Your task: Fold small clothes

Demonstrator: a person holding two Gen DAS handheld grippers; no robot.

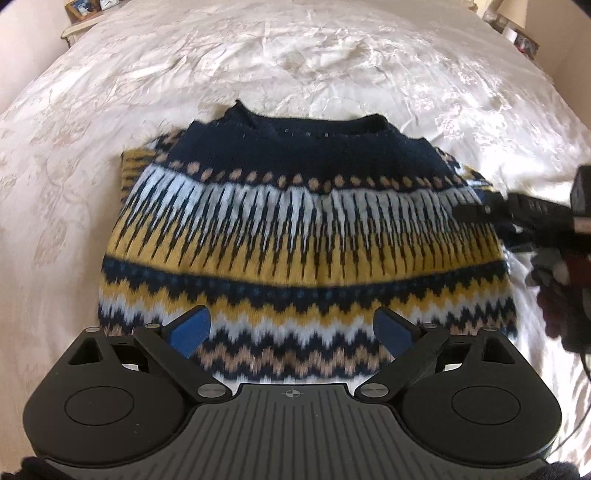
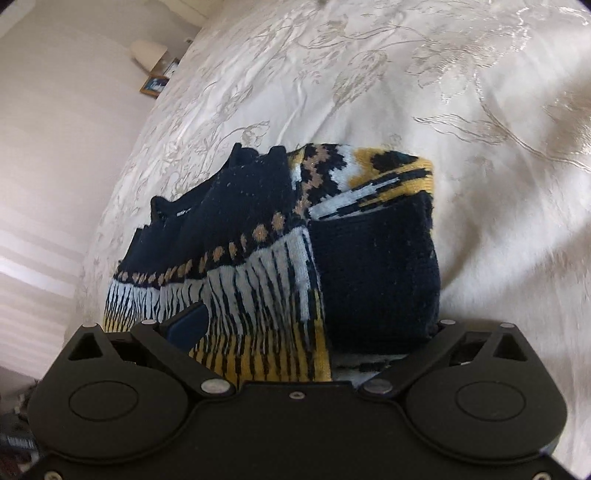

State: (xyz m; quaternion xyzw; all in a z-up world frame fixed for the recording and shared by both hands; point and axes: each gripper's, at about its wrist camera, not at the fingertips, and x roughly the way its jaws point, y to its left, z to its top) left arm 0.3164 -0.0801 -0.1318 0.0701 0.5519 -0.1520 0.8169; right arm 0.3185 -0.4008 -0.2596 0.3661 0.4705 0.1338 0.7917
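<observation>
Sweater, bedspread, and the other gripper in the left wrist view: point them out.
sweater (image 1: 295,243), left wrist view, middle of patterned front
bedspread (image 1: 295,66), left wrist view, bare cream fabric
right gripper (image 1: 480,212), left wrist view, its tip

Black left gripper (image 1: 291,328) with 2 blue-padded fingers (image 1: 192,326), silver screws, ribbed grey top; possibly dark gloves.

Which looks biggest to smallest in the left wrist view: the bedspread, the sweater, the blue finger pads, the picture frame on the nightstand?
1. bedspread, fills most of the view.
2. sweater.
3. blue finger pads, enlarged by nearness to the camera.
4. picture frame, far off and cropped, so its true size is unsure.
</observation>
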